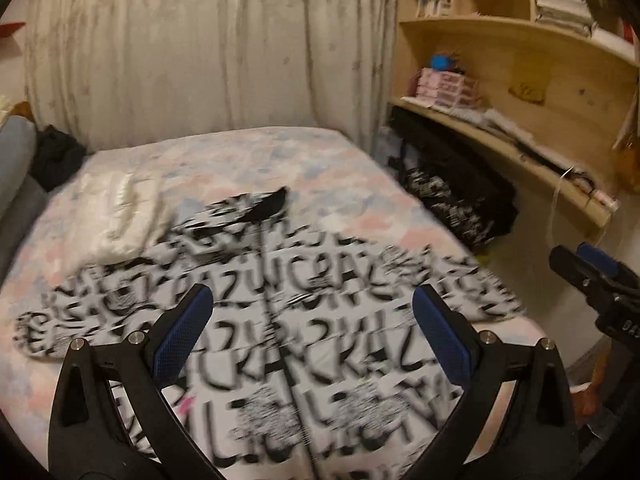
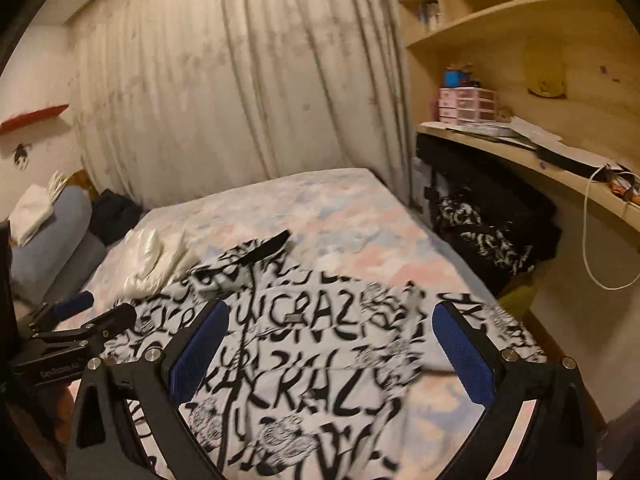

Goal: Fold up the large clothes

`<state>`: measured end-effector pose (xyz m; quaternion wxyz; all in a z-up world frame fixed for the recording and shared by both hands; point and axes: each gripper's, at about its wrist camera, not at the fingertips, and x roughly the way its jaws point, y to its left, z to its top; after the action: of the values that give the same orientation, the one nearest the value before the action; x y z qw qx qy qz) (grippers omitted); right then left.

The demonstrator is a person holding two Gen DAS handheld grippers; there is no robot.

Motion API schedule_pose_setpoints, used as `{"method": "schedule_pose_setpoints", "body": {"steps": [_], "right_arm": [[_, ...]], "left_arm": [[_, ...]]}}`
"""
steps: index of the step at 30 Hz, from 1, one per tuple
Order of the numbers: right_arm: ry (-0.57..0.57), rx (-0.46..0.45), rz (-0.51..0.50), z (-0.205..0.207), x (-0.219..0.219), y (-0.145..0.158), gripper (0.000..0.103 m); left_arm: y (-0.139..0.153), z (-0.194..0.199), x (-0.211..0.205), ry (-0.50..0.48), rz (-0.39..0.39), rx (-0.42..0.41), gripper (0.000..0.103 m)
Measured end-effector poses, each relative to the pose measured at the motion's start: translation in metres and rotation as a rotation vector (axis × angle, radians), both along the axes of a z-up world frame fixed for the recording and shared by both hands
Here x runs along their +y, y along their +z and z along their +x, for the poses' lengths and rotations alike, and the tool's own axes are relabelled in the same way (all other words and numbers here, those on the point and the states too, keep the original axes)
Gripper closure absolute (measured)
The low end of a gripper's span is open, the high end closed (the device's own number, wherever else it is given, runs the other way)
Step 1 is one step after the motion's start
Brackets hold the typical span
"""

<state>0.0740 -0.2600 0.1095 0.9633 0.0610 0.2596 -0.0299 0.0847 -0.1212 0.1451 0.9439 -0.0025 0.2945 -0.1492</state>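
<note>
A white shirt with black lettering (image 1: 280, 320) lies spread flat on the bed, collar at the far end and sleeves out to both sides; it also shows in the right wrist view (image 2: 320, 344). My left gripper (image 1: 312, 300) hangs open and empty above the shirt's middle. My right gripper (image 2: 330, 316) is open and empty above the shirt's right half. The right gripper also shows at the right edge of the left wrist view (image 1: 588, 268), and the left gripper at the left edge of the right wrist view (image 2: 92, 312).
The bed (image 1: 320, 168) has a pastel patterned sheet. A folded white garment (image 1: 120, 216) lies at its far left. A black printed garment (image 2: 492, 236) hangs under a wooden desk (image 2: 560, 176) on the right. A curtain (image 1: 200, 40) hangs behind the bed.
</note>
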Motion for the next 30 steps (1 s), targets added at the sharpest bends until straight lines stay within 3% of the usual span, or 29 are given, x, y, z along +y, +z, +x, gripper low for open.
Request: {"method": "schedule_pose_setpoints", "body": {"steps": [5,10,13,16,19,21,23,27,30], "right_arm": [[-0.087,0.053,-0.108,0.020,-0.062,0.021,0.000],[-0.146,0.129,-0.061,0.042,-0.135,0.004,0.000],[-0.181,0.226,0.049,0.060,-0.186,-0.031,0.000],[-0.231,0.340,0.168,0.072,-0.233,-0.085,0.003],[-0.297,0.445,0.281,0.077,-0.281,-0.134,0.027],[-0.344,0.489,0.418,0.075,-0.309,-0.171,0.029],[-0.386,0.512,0.539,0.074,-0.330,-0.204,0.029],[-0.487,0.526,0.687,0.069,-0.364,-0.241,0.029],[-0.520,0.501,0.680,0.073,-0.383,-0.258,0.031]], "left_arm": [[0.007,0.031,-0.045,-0.088,-0.052,0.029,0.003],[-0.019,0.065,-0.100,-0.107,-0.048,0.037,0.003],[-0.059,0.090,-0.133,-0.099,-0.003,0.032,0.003],[-0.105,0.113,-0.159,-0.078,0.054,0.091,0.003],[-0.148,0.135,-0.178,-0.059,0.069,0.146,0.003],[-0.175,0.148,-0.191,-0.055,0.080,0.187,0.003],[-0.197,0.154,-0.199,-0.048,0.101,0.207,0.003],[-0.229,0.170,-0.219,-0.043,0.133,0.241,0.005],[-0.244,0.179,-0.226,-0.060,0.112,0.285,0.016]]}}
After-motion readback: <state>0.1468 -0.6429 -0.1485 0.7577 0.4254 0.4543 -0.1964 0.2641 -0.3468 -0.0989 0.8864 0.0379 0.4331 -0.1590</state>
